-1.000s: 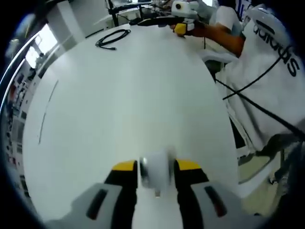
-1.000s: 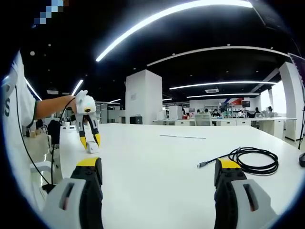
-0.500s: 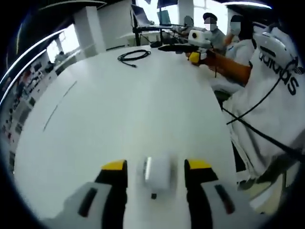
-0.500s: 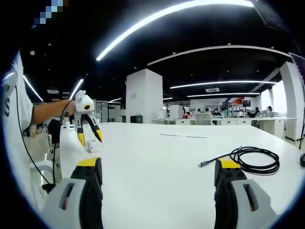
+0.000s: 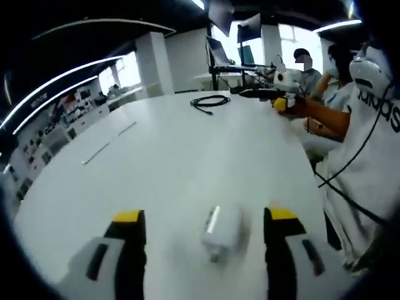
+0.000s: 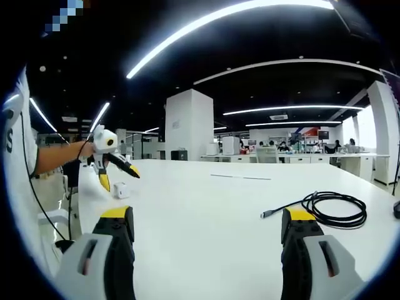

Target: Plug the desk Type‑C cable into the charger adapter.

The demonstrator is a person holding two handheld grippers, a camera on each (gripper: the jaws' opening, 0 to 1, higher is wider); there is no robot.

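Spanning white table (image 6: 206, 219), coiled cable (image 6: 334, 209), open-plan office behind

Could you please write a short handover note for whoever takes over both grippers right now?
Left gripper: open, empty, jaws either side of the white charger adapter, which lies on the white desk.
Right gripper: open, empty, low over the desk.
The black Type-C cable lies coiled by the right jaw, plug end free.
Done: nothing plugged in.
Left: grip the adapter, pick up the plug, insert it.
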